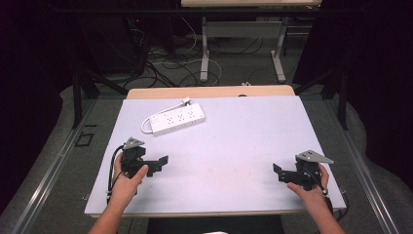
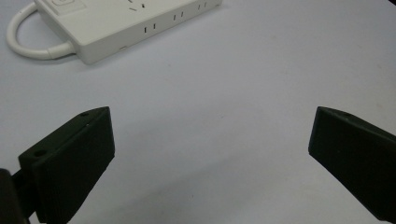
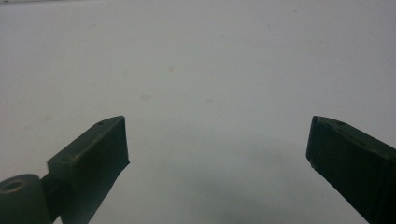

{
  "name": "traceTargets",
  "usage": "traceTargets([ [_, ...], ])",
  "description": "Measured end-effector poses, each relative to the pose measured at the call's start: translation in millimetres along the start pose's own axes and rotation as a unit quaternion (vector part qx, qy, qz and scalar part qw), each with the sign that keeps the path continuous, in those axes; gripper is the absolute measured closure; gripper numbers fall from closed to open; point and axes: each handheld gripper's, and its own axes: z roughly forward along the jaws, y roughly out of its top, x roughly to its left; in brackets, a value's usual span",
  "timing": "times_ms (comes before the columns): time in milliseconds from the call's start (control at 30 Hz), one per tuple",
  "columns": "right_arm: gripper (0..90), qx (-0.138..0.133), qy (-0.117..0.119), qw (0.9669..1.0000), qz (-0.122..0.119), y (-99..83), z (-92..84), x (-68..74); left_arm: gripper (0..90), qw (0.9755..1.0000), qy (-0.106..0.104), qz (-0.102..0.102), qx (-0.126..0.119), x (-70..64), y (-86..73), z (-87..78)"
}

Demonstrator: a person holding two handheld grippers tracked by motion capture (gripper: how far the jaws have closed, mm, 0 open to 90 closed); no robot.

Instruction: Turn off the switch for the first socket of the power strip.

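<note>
— What's on the table from where you sit?

— I see a white power strip [image 1: 178,118] lying flat on the pale table sheet [image 1: 234,146], toward the far left part of it, its white cord [image 1: 148,124] looping off its left end. In my left gripper view the same strip [image 2: 126,25] sits at the top left, well beyond the jaws, cord curled beside it.

— And the tongs?

— My left gripper [image 1: 158,165] is low at the near left, in the left hand [image 1: 125,181], jaws spread wide with only bare sheet between them; it points toward the middle of the table. The strip is apart from it, farther back. My right gripper [image 1: 278,171] is at the near right, in the right hand [image 1: 308,187], jaws also spread wide over bare sheet, holding nothing.

— Anything touching the strip?

— No, both grippers are well apart from it.
</note>
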Motion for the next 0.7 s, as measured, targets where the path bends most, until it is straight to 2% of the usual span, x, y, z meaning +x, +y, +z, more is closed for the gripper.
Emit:
traceTargets([
  [33, 4.9, 0.0, 0.002, 1.0, -0.001, 0.1, -0.2, -0.2, 0.3, 1.0, -0.001, -0.006, -0.006, 0.0, -1.5, -0.1],
  [200, 4.8, -0.002, 0.002, 1.0, 0.0, 0.3, -0.4, -2.0, 0.3, 0.9998, 0.003, -0.008, -0.016, 2.7, -7.3, -2.1],
  [233, 4.9, -0.002, 0.002, 1.0, 0.001, 0.3, -0.5, -2.0, 0.3, 0.9999, 0.002, -0.003, -0.012, 4.0, -7.6, -3.2],
  [267, 4.9, -0.003, 0.002, 1.0, 0.001, 0.3, -0.5, -2.0, 0.3, 0.9998, 0.002, -0.009, -0.019, 3.7, -8.6, -3.1],
  [333, 4.9, -0.002, 0.002, 1.0, 0.001, 0.4, -0.5, -2.0, 0.3, 0.9999, -0.001, -0.004, -0.015, 5.3, -9.8, -5.1],
  [367, 4.8, -0.002, 0.002, 1.0, 0.0, 0.5, -0.5, -2.1, 0.3, 0.9997, 0.001, -0.007, -0.023, 5.2, -11.2, -4.1],
  [400, 4.8, -0.002, 0.002, 1.0, 0.0, 0.3, -0.2, -2.1, 0.3, 0.9999, -0.001, -0.004, -0.016, 6.1, -11.9, -5.0],
  [433, 4.8, -0.002, 0.002, 1.0, -0.001, 0.3, -0.2, -2.2, 0.3, 0.9997, 0.006, -0.002, -0.025, 5.8, -13.6, -3.5],
  [467, 4.8, -0.002, 0.002, 1.0, 0.0, 0.2, -0.2, -2.3, 0.3, 0.9998, 0.005, 0.002, -0.017, 6.4, -14.2, -4.7],
  [500, 4.8, -0.002, 0.002, 1.0, 0.001, 0.2, -0.2, -2.3, 0.3, 0.9997, 0.008, -0.001, -0.025, 5.6, -15.9, -3.2],
  [533, 4.9, -0.002, 0.002, 1.0, 0.001, 0.2, -0.2, -2.5, 0.3, 0.9999, 0.003, 0.002, -0.013, 6.8, -16.1, -5.1],
  [567, 4.9, -0.001, 0.002, 1.0, 0.001, 0.2, -0.2, -2.9, 0.3, 0.9998, 0.005, -0.001, -0.022, 6.5, -17.7, -4.0],
  [633, 4.8, -0.001, 0.001, 1.0, 0.002, 0.2, 0.0, -3.4, 0.3, 0.9999, 0.003, -0.005, -0.016, 6.6, -19.2, -5.4],
  [667, 4.9, 0.0, 0.001, 1.0, 0.002, 0.2, 0.1, -3.4, 0.3, 0.9997, 0.006, -0.002, -0.025, 6.8, -20.3, -4.5],
  [700, 4.8, -0.001, 0.001, 1.0, 0.001, 0.2, 0.1, -3.3, 0.3, 0.9998, 0.005, -0.001, -0.022, 7.3, -20.5, -5.2],
])
